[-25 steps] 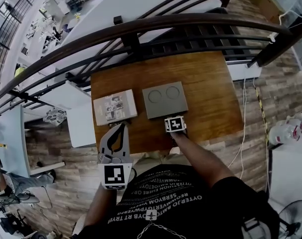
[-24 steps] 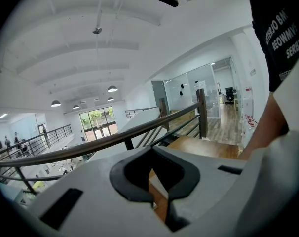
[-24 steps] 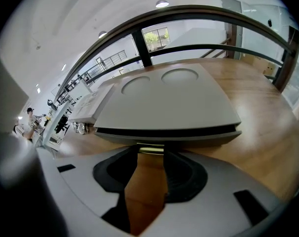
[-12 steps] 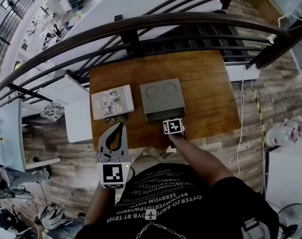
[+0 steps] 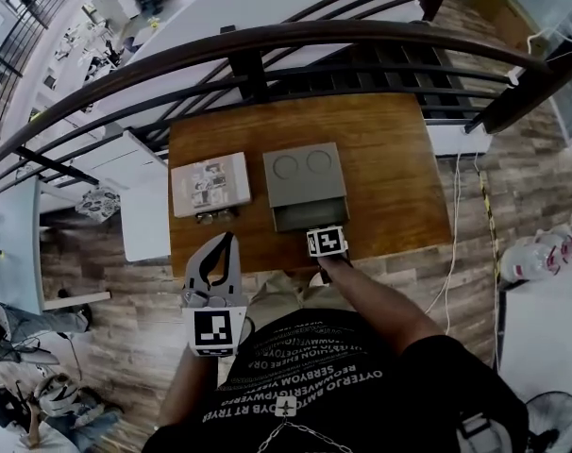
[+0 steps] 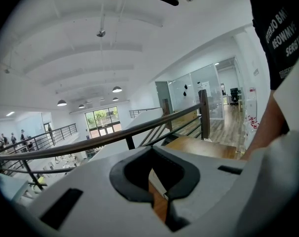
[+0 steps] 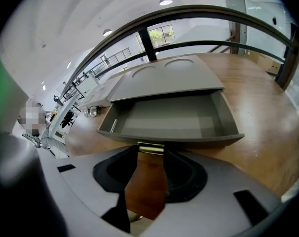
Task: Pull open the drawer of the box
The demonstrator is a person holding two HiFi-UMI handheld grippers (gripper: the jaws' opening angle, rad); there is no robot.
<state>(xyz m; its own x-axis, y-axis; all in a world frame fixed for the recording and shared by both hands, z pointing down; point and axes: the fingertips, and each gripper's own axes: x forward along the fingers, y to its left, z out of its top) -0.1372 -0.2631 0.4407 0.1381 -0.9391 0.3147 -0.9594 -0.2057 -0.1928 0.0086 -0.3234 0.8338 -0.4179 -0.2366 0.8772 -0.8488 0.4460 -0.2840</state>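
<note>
As I look down through the head view, the grey box [image 5: 303, 173] stands near the middle of the wooden desk [image 5: 390, 159], and its drawer [image 5: 308, 217] is pulled partly out from the side that faces me. The lid of the box carries two round recesses [image 5: 286, 166] side by side. In the right gripper view the drawer shows as a shallow grey tray with its inside open to the camera, and a small brass handle [image 7: 151, 148] sits in the middle of its front wall.

The right gripper [image 7: 150, 154] points steeply down at this front wall. Its jaws stand rather wide and they grasp the brass handle, which fills the gap between their tips. In the head view the marker cube [image 5: 327, 241] covers these tips, so I read the grip only from the gripper's own camera.

The left gripper [image 5: 231, 240] is held at the near edge of the desk, well apart from the box and to its left. Its jaws are drawn together with only a thin slit between them, and they carry nothing.

To the left of the box lies a flat pale package [image 5: 210, 183] with print on top. Just in front of it lies what looks like a pair of glasses [image 5: 215, 217]. Behind the desk runs a dark curved railing [image 5: 267, 41], and the floor [image 5: 513, 159] around is of wooden planks.
</note>
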